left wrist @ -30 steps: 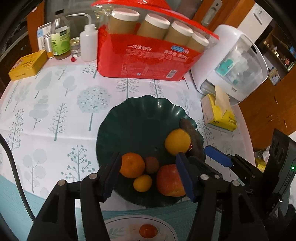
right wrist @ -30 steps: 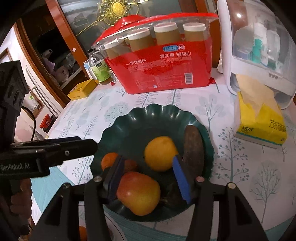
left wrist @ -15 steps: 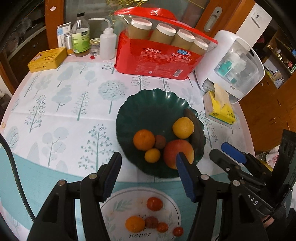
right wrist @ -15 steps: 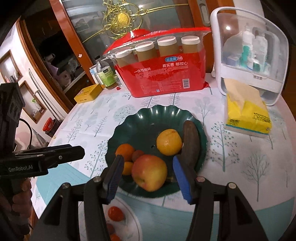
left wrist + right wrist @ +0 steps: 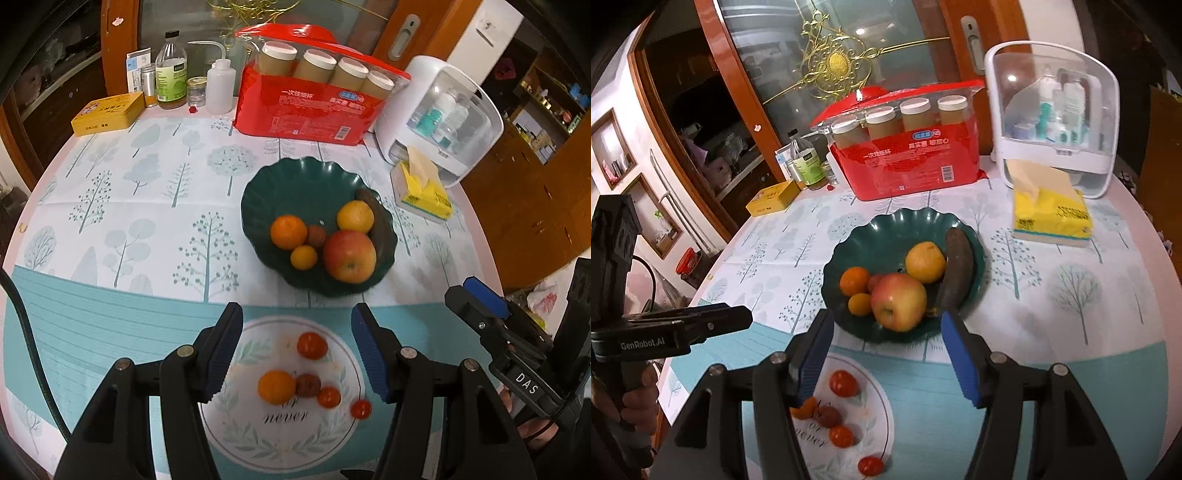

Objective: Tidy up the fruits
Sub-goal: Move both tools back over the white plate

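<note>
Above desk [image 5: 122, 221]: both hand-held grippers pulled back from green bowl [image 5: 295, 177]. Left hand-held gripper [image 5: 297, 350] apart, empty; right hand-held gripper [image 5: 884, 354] opening, empty. Apple [image 5: 349, 255] now in bowl at 5 o'clock; small fruit remain on white plate [image 5: 343, 424].

i see a round table [image 5: 110, 236] under a tree-print cloth with a teal band at its near edge. a dark green bowl [image 5: 295, 184] sits right of the middle. a white plate [image 5: 343, 369] lies at the near edge. along the far edge stand a yellow tin [image 5: 107, 114], bottles [image 5: 170, 74], a red cup pack [image 5: 314, 110] and a white organiser [image 5: 439, 114], with a yellow tissue pack [image 5: 423, 192] just before it.
</note>
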The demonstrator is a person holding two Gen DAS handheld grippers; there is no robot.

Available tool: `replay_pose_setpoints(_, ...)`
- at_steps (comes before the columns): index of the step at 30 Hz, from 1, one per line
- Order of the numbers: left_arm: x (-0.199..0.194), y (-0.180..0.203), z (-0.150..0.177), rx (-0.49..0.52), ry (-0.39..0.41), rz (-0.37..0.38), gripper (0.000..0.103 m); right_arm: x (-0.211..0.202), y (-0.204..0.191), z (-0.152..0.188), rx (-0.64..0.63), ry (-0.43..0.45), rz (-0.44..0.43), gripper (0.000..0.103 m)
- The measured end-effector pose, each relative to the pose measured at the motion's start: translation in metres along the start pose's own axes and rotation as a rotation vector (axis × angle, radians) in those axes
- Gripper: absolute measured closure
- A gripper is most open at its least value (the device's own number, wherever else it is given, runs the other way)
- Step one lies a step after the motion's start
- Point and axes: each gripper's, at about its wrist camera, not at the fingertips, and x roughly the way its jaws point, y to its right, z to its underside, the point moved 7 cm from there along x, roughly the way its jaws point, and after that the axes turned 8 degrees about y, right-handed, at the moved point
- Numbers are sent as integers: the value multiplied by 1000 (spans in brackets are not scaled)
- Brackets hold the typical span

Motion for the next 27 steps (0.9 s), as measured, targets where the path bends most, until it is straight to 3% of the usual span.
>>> replay_pose_setpoints(11, -12, -4, 40, 57, -37, 5, 43, -29, -5, 57, 31, -3, 62, 42)
replay_pose_setpoints(18, -2, -17, 61, 110, -96, -22, 42, -37, -7, 97, 74, -6, 86, 42)
replay_pose_setpoints(27, 19, -22, 77, 223, -181, -2, 42, -34, -12, 137, 97, -7, 161, 42)
